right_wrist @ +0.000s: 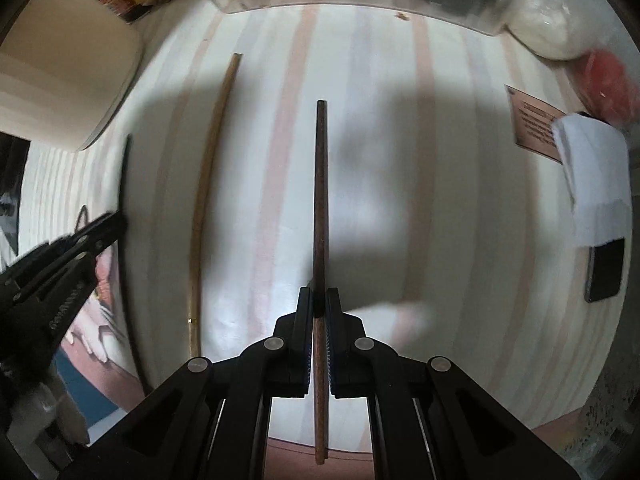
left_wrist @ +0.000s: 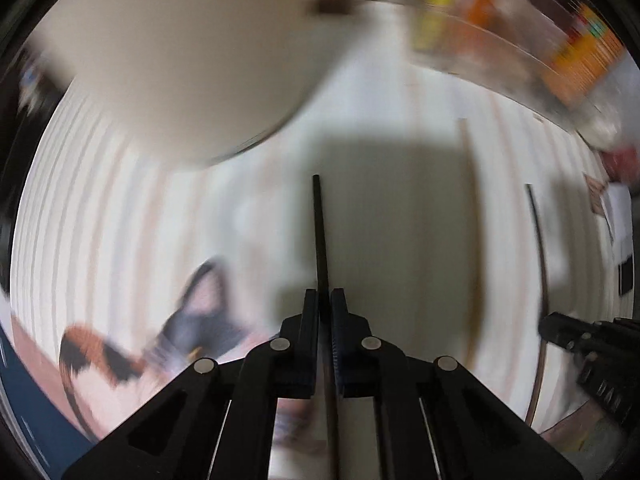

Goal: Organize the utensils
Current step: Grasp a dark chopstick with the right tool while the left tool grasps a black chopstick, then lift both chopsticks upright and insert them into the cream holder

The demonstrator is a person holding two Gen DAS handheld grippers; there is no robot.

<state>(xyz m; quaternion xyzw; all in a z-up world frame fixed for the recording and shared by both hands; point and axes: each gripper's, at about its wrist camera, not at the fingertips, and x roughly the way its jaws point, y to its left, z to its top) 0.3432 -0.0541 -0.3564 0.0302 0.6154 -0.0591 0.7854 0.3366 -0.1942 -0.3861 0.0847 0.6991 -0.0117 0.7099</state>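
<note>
Left wrist view is badly smeared, but I can make out my left hand-held gripper (left_wrist: 325, 300) clamped on a thin black stick (left_wrist: 319, 232), its tip hanging over the striped surface (left_wrist: 400, 220) just right of the cream container (left_wrist: 168, 60). My right hand-held gripper (right_wrist: 319, 300) is clamped on a brown stick (right_wrist: 321, 200), farther right of the container and pointing down over the same surface. Between the two, a lighter wooden stick (right_wrist: 208, 184) lies flat on the surface, right of the container's base.

I judge this as mid-task: both sticks are lifted and wait to be dropped into the container, if that is the holder. The next move calls for bringing each tip over its mouth and keeping the stick upright before letting go.

The container's mouth is cut off in both views, so I cannot say what it already holds. Clutter behind it, a clear tub (right_wrist: 360, 4) and bright packets, is too blurred to name.
</note>
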